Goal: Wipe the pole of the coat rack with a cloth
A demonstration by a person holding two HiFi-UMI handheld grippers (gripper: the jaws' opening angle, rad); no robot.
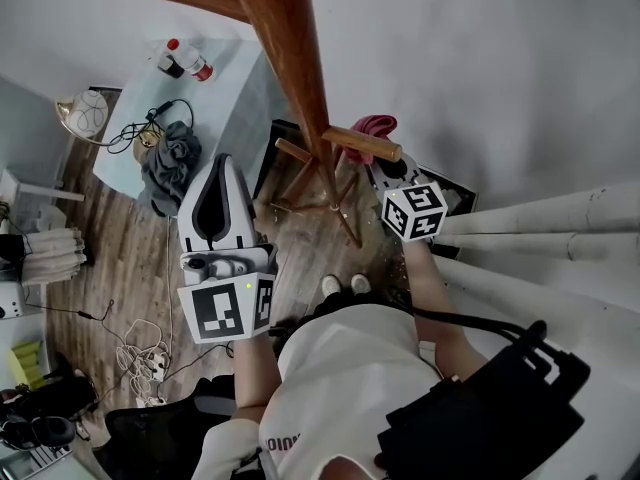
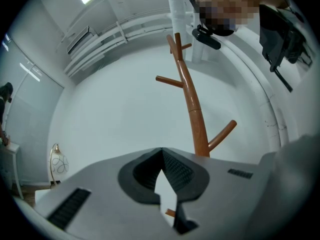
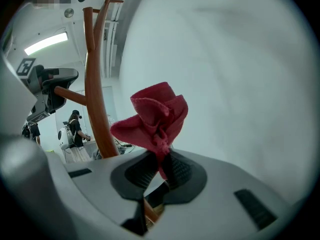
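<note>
Now cloth pinched, pole just beside
Right claw (image 3: 159,171) clenches the red cloth (image 3: 157,116), the pole (image 3: 97,109) just left of it, not touching; left claw (image 2: 162,170) closed on nothing. Only a thin fold is pinched, so rubbing may drag the cloth free.

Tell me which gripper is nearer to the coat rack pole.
Right. The right gripper, shut on the red cloth, is close beside the pole. The left gripper, shut and empty, is farther off on the pole's other side.
</note>
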